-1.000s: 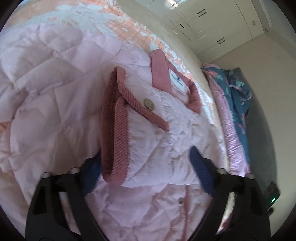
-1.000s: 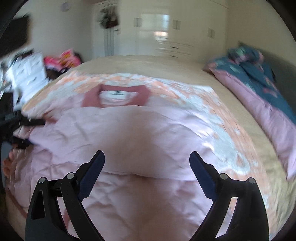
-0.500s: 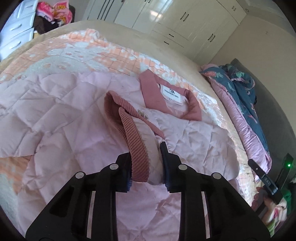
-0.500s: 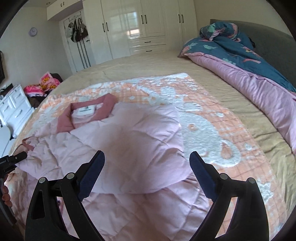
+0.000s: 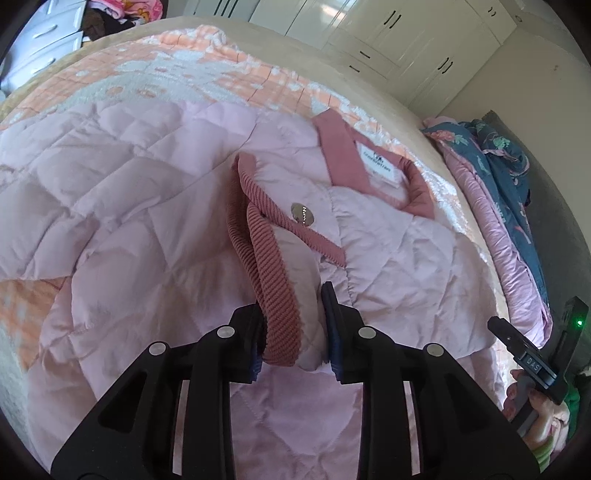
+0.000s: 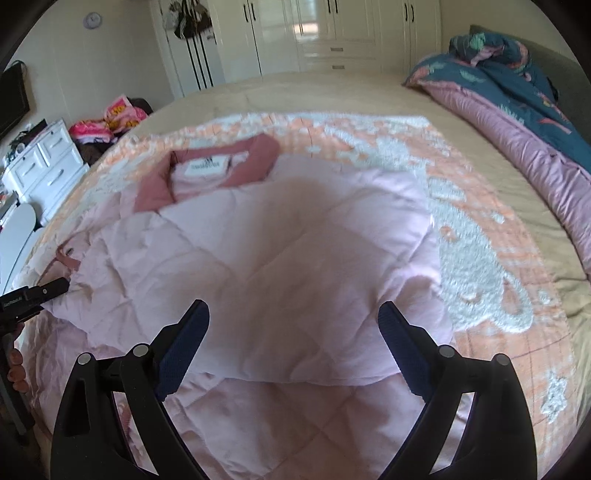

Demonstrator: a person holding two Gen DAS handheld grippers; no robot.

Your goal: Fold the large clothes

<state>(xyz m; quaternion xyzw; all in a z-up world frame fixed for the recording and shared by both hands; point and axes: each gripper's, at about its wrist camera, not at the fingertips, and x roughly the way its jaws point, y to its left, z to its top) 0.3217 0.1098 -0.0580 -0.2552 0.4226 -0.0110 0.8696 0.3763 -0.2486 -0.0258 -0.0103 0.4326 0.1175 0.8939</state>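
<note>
A pale pink quilted jacket (image 5: pixel 147 206) with a dusty-red collar (image 5: pixel 343 155) lies spread on the bed. One sleeve is folded across its front, and a metal snap (image 5: pixel 303 213) shows on the ribbed red cuff (image 5: pixel 273 288). My left gripper (image 5: pixel 291 299) is shut on that cuff, with ribbed band and pink padding pinched between the pads. In the right wrist view my right gripper (image 6: pixel 293 306) stands open just above the folded body of the jacket (image 6: pixel 295 229), nothing between its fingers. The collar (image 6: pixel 243 162) lies beyond it.
An orange and white blanket (image 6: pixel 472 258) covers the bed under the jacket. A pink and teal duvet (image 6: pixel 535 122) is piled along the right side. White wardrobes (image 6: pixel 332 29) line the far wall, and a white drawer chest (image 6: pixel 48 162) stands left beside heaped clothes (image 6: pixel 110 122).
My left gripper was open around the sleeve end and has shut on the cuff. The right gripper has come lower and nearer over the jacket, still open.
</note>
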